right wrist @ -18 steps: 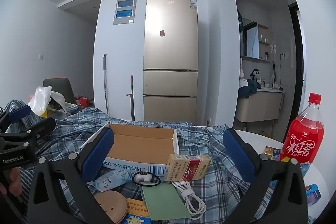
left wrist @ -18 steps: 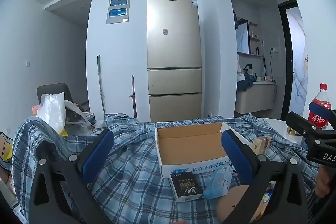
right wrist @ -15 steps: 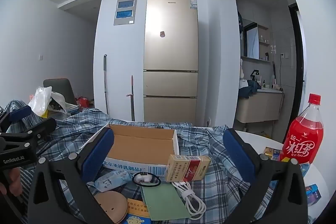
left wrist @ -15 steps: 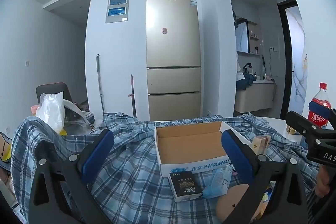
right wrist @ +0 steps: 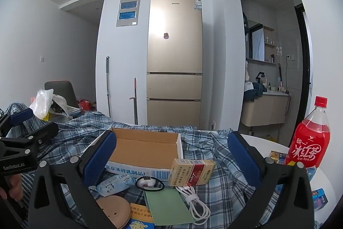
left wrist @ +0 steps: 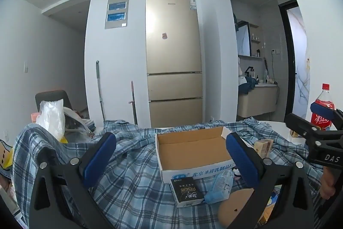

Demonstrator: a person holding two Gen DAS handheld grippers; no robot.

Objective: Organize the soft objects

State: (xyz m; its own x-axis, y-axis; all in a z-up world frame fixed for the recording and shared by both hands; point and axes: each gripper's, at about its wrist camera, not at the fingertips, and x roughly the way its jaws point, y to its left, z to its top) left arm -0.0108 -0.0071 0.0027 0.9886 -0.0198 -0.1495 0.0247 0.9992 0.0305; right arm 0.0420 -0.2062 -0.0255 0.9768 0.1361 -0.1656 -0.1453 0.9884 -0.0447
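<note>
A blue plaid shirt (left wrist: 133, 175) (right wrist: 205, 143) lies spread and rumpled over the table. On it stands an open, empty cardboard box (left wrist: 193, 149) (right wrist: 145, 149). In front of the box lie a pale blue tissue pack (left wrist: 220, 186) (right wrist: 115, 184), a black hair tie (right wrist: 150, 182) and a coiled white cable (right wrist: 197, 205). My left gripper (left wrist: 171, 156) hovers open above the shirt, short of the box, with nothing between its jaws. My right gripper (right wrist: 171, 156) is open too, over the small items, and is visible at the right edge of the left wrist view (left wrist: 315, 132).
A black small box (left wrist: 186, 191), a yellow-red carton (right wrist: 190, 171), a green card (right wrist: 167, 205) and a round tan disc (right wrist: 113, 209) lie near the front. A red ice tea bottle (right wrist: 308, 141) stands at right. A white plastic bag (left wrist: 51, 117) and a chair sit at left.
Both views have shifted only slightly; both grippers stay wide open and nothing on the table has moved.
</note>
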